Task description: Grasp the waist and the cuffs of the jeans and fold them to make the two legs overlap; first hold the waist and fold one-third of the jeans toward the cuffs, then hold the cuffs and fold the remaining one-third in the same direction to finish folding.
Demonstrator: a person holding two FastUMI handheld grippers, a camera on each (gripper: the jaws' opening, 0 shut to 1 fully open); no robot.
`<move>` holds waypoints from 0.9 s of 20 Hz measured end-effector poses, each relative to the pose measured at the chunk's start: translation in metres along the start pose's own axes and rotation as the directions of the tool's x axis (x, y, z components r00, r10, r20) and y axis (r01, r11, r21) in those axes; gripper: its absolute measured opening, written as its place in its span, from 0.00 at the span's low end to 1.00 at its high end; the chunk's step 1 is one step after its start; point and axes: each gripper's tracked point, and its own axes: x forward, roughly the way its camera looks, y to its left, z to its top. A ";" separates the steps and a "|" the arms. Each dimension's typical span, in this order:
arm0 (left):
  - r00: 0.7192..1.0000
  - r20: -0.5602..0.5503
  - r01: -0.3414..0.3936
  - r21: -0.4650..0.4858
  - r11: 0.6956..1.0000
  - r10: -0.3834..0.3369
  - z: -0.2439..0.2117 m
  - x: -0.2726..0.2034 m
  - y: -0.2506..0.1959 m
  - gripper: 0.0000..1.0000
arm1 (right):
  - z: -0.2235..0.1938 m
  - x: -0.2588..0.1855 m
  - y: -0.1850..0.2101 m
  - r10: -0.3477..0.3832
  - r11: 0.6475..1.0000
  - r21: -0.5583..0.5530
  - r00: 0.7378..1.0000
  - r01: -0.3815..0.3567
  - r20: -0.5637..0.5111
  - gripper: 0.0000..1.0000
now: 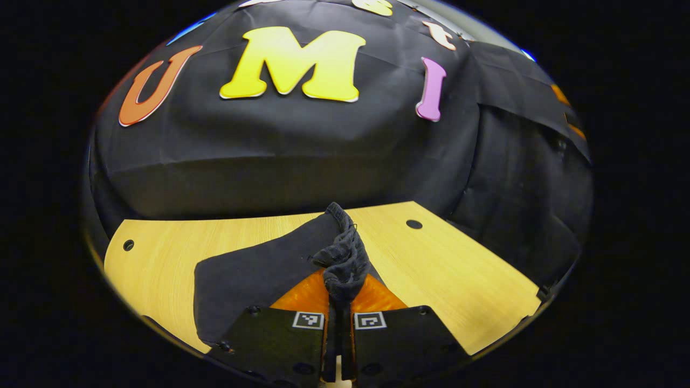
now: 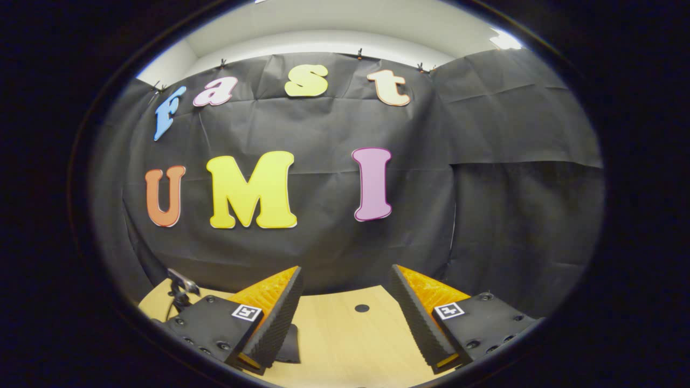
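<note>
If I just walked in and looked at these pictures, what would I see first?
Probably the dark jeans, bunched up and pinched between the left gripper fingers, low in the middle of the left gripper view, above the light wooden table. In the right gripper view, the right gripper stands wide open with nothing between its orange-backed fingers.

One pair of jeans point(image 1: 259, 275) lies at the lower centre of the left gripper view, on one wooden table point(image 1: 458, 280). Two round holes point(image 1: 414, 224) show in the tabletop there, one at far left and one right of centre. Two grippers: one point(image 1: 339, 302) at the bottom of that view, one point(image 2: 345, 318) at the bottom of the right gripper view.
</note>
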 end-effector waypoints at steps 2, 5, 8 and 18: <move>0.999 -0.038 -0.005 0.011 1.000 0.006 -0.022 0.010 -0.009 0.06 | -0.001 -0.001 -0.001 0.003 1.000 -0.006 1.000 -0.003 -0.007 0.96; 0.995 -0.095 0.002 0.057 0.998 0.003 -0.055 0.013 -0.022 0.06 | -0.004 -0.001 -0.004 0.001 1.000 -0.022 1.000 -0.001 -0.015 0.96; 0.995 -0.098 0.003 0.128 0.992 0.010 -0.064 0.021 -0.022 0.07 | -0.006 0.003 -0.011 -0.009 1.000 -0.018 1.000 0.008 -0.024 0.96; 1.000 -0.013 0.004 0.247 0.969 -0.001 -0.037 0.004 -0.028 1.00 | -0.009 0.015 0.009 0.038 0.999 -0.030 0.998 -0.039 -0.049 0.96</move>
